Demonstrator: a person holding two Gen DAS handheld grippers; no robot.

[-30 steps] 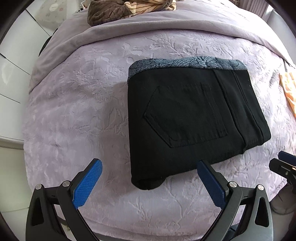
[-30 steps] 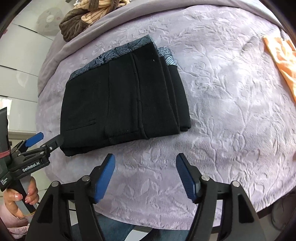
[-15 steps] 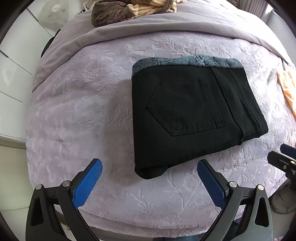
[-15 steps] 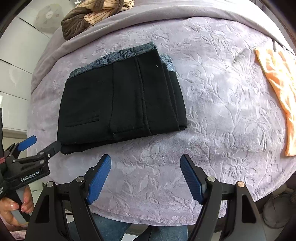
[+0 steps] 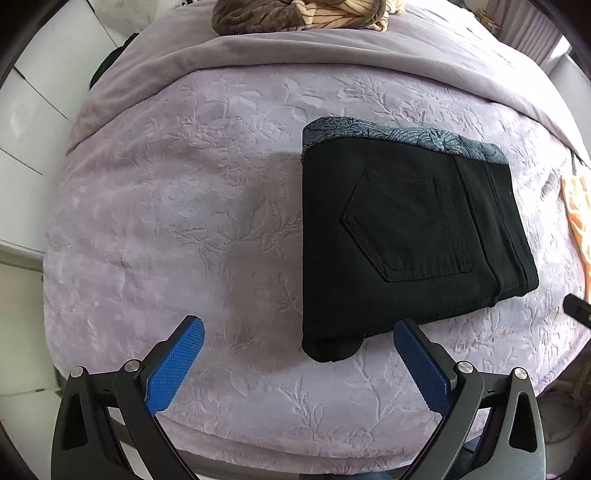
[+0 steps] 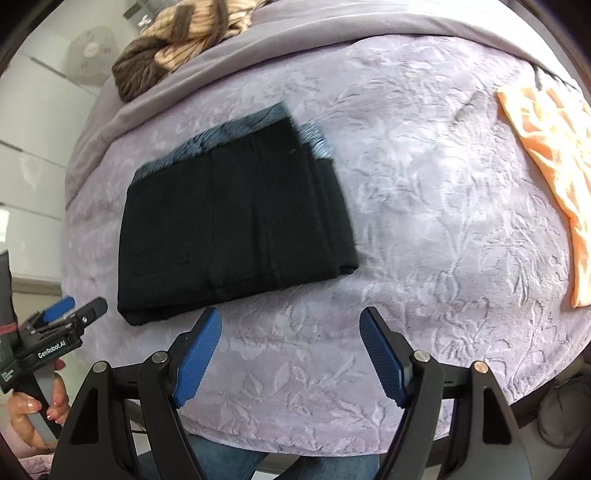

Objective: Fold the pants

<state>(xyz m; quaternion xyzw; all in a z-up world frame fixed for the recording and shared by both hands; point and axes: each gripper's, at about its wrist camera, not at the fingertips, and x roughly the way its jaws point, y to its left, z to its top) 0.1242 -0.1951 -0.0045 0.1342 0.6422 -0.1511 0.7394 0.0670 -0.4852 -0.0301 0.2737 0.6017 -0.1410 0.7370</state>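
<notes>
The black pants (image 5: 406, 236) lie folded into a compact block on the bed (image 5: 166, 221), ahead of both grippers and clear of their jaws; from the left gripper (image 5: 299, 365) the block sits forward and to the right, its near rounded edge just beyond the right-hand pad; from the right gripper (image 6: 291, 354) it sits forward and to the left. Both grippers are released, jaws spread wide with nothing between them. The fold looks finished, so the main risk is disturbance; a pad that snags the near edge on a stray pass could drag the top layer and spring the stack open; the plush, embossed cover gives little grip underneath, so a nudge could slide the whole block askew; the patterned lining peeking out along the far edge suggests the layers are not perfectly flush and could splay if bumped. The left gripper points almost straight down over the bed's near edge; the right tilts steeply down, a little forward. The person's hand (image 6: 37, 406) grips the left gripper's handle, seen low on the left in the right wrist view. An orange cloth (image 6: 554, 177) lies far right; a brown throw (image 5: 295, 14) lies beyond.
</notes>
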